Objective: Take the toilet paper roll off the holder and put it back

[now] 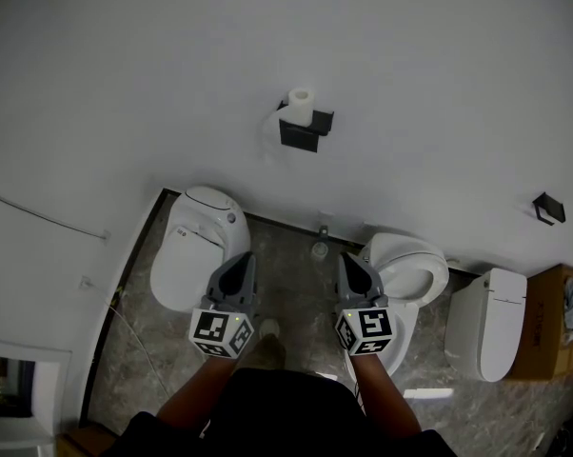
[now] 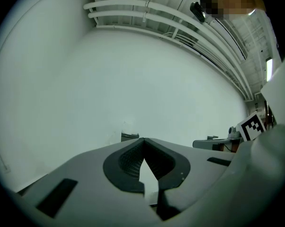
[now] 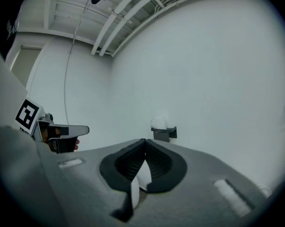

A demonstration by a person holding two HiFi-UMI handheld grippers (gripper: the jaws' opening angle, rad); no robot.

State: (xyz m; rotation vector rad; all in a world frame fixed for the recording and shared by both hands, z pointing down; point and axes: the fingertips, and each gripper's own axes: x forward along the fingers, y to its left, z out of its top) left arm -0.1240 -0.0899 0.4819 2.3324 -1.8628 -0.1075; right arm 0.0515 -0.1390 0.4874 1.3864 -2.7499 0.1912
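Two shut, empty claws — left gripper (image 1: 237, 263) and right gripper (image 1: 356, 265), side by side. Stands on end on its holder (image 1: 304, 133), well ahead and higher: toilet paper roll (image 1: 302, 104), roughly midway between them — slightly toward the right one.

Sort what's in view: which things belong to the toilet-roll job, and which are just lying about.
Job: toilet paper roll, black holder, left gripper, right gripper.
Lying about: left toilet, middle toilet, right toilet, cardboard box, black wall bracket.
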